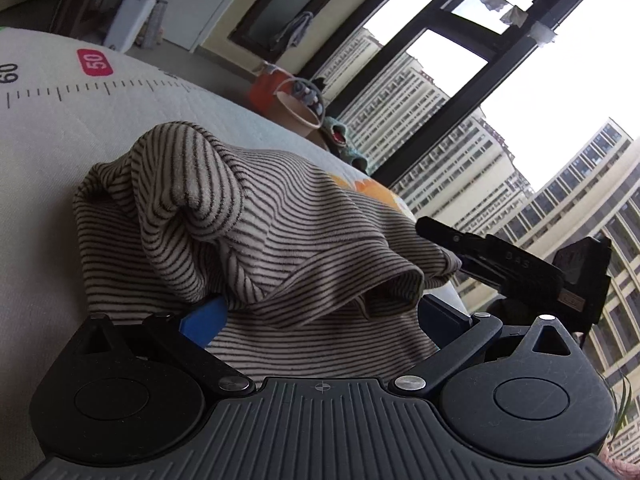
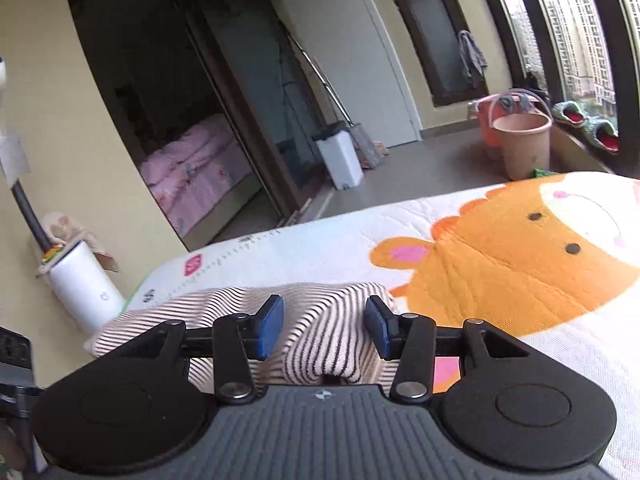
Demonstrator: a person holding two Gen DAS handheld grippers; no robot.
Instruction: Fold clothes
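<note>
A cream garment with thin dark stripes (image 1: 248,216) lies bunched on a white quilted mat (image 1: 60,140) printed with a ruler scale. Its folds drape over my left gripper (image 1: 322,316), whose blue pads (image 1: 204,320) stand wide apart and half hidden under the cloth. In that view my right gripper (image 1: 448,240) shows side-on at the garment's right edge. In the right wrist view the garment (image 2: 224,300) rests on the mat (image 2: 340,248) beside an orange lion print (image 2: 500,276). My right gripper (image 2: 325,326) is open, with a raised fold between its pads (image 2: 272,326).
Beyond the mat's far edge are a pink bucket (image 2: 520,144) and a white bin (image 2: 340,156) on the floor. A white cylinder (image 2: 86,284) stands at the mat's left corner. Green slippers (image 2: 588,124) sit on the sill under tall windows. A pink-covered bed shows through the doorway.
</note>
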